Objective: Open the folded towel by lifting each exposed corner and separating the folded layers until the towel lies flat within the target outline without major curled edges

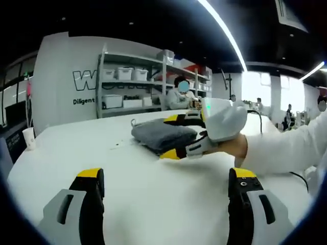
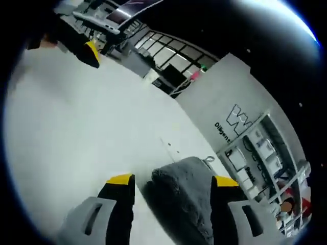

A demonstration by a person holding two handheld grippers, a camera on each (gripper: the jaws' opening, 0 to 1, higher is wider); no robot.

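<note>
A folded grey towel (image 1: 156,133) lies on the white table (image 1: 153,204), with a small loop at its far left corner. In the left gripper view my right gripper (image 1: 171,137) comes in from the right, held by a hand in a white sleeve. Its yellow-tipped jaws stand on either side of the towel's near end. The right gripper view shows the towel (image 2: 186,196) between the spread jaws of that gripper (image 2: 172,179), with a gap at the left jaw. My left gripper (image 1: 166,178) hangs open over bare table, short of the towel; its yellow tip (image 2: 92,52) appears far off.
A metal shelf (image 1: 133,76) with white bins stands against the back wall, and a person (image 1: 179,97) sits behind the table. A paper cup (image 1: 29,138) stands at the table's left edge. A dark cable (image 1: 301,176) runs at the right.
</note>
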